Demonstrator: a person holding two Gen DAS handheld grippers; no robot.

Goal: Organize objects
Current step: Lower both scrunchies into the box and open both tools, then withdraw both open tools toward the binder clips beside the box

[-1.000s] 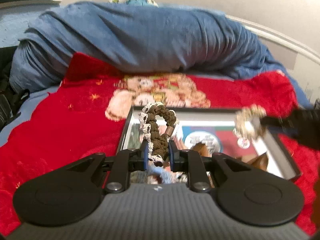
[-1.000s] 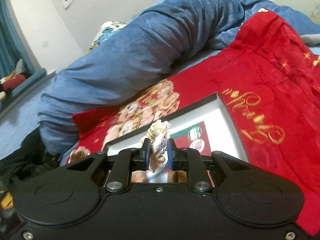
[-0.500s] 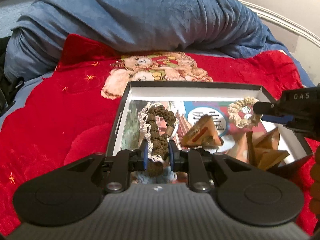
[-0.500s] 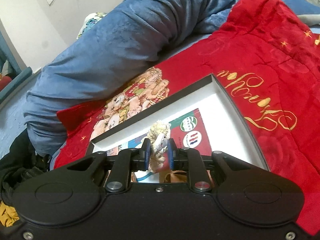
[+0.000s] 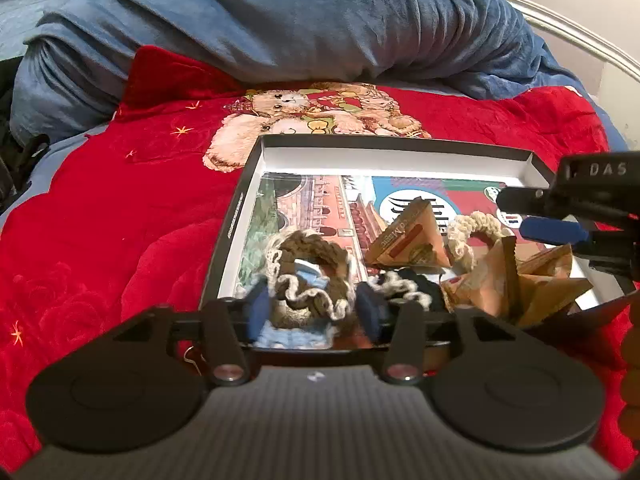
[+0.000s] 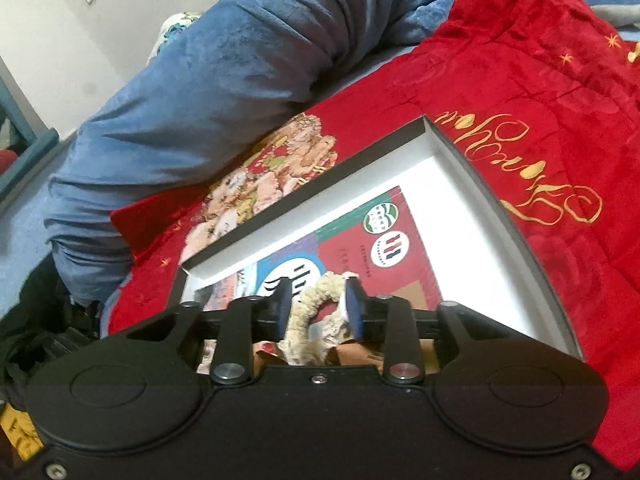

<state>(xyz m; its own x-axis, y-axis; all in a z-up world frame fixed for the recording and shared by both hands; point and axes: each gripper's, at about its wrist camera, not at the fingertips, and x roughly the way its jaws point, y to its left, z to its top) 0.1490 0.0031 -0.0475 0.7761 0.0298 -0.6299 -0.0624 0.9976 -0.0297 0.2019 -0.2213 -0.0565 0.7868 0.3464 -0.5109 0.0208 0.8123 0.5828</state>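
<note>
A shallow black box with white inside walls [image 5: 392,156] lies on a red blanket; it also shows in the right wrist view [image 6: 452,168]. My left gripper [image 5: 314,310] is open, its jaws on either side of a brown crocheted scrunchie with a cream edge [image 5: 316,276] that lies in the box's near left corner. My right gripper [image 6: 319,310] is open around a cream crocheted scrunchie [image 6: 316,300], which rests in the box; the scrunchie also shows in the left wrist view [image 5: 472,226]. The right gripper [image 5: 536,216] enters that view from the right.
Several brown paper packets [image 5: 412,240] and a dark scrunchie [image 5: 408,284] lie in the box over a printed card. A red blanket with a bear picture [image 5: 100,220] covers the bed. A rolled blue duvet [image 5: 280,20] lies behind the box.
Both grippers came down over the box and opened. The brown scrunchie and the cream scrunchie were let go and now lie in the box.
</note>
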